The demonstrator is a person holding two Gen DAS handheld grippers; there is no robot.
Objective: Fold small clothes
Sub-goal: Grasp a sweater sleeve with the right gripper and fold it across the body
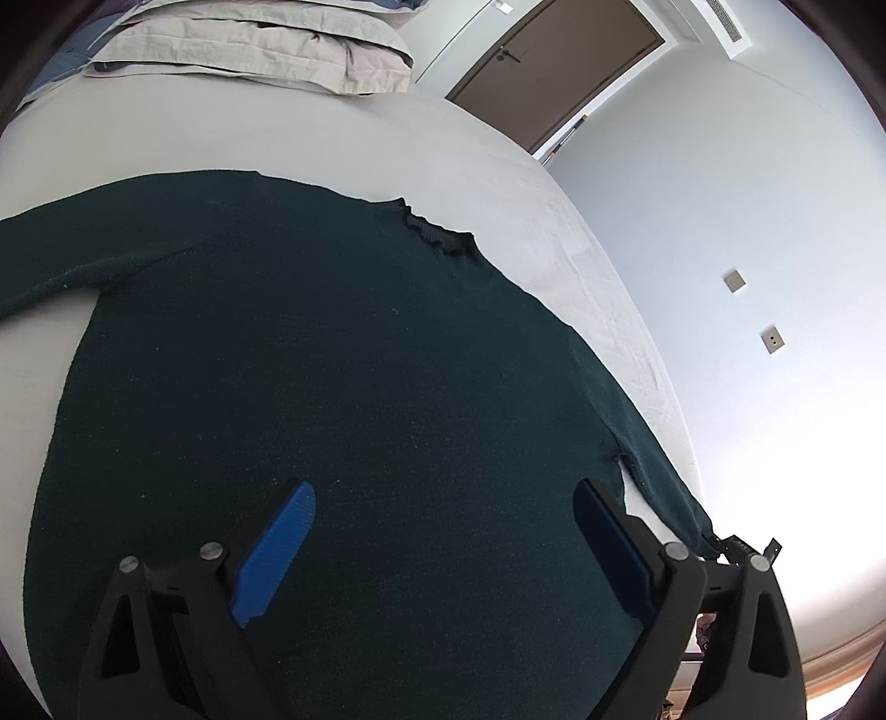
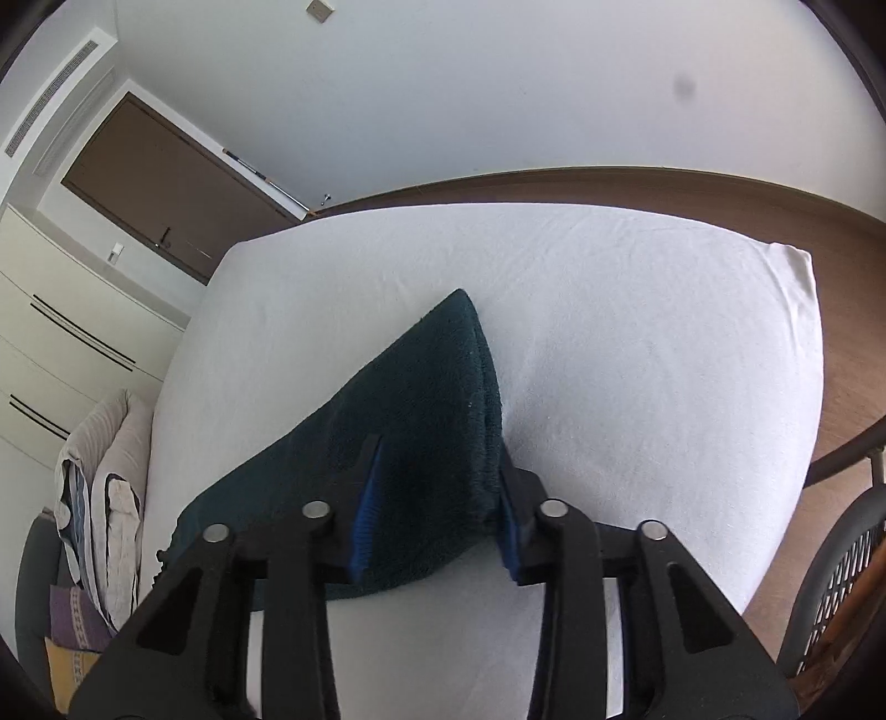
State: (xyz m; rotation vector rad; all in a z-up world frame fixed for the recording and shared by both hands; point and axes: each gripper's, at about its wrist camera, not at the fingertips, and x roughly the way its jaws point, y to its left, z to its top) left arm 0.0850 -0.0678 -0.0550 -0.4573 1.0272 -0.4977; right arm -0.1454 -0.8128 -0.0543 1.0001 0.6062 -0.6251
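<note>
A dark green knit sweater (image 1: 332, 376) lies flat on the white bed sheet (image 1: 487, 166), its collar (image 1: 437, 232) toward the far edge and a sleeve stretching left. My left gripper (image 1: 443, 498) is open and hovers just above the sweater's body, with nothing between its blue pads (image 1: 277, 554). In the right wrist view, my right gripper (image 2: 437, 482) is closed on the end of a sweater sleeve (image 2: 421, 399), which rises to a point over the white sheet (image 2: 637, 343).
Beige pillows (image 1: 249, 50) lie at the head of the bed; folded bedding (image 2: 105, 498) is stacked at its side. A brown door (image 1: 554, 61) and a white wall (image 1: 720, 221) stand beyond. A dark wicker chair (image 2: 830, 581) stands on the wood floor at the bed's right.
</note>
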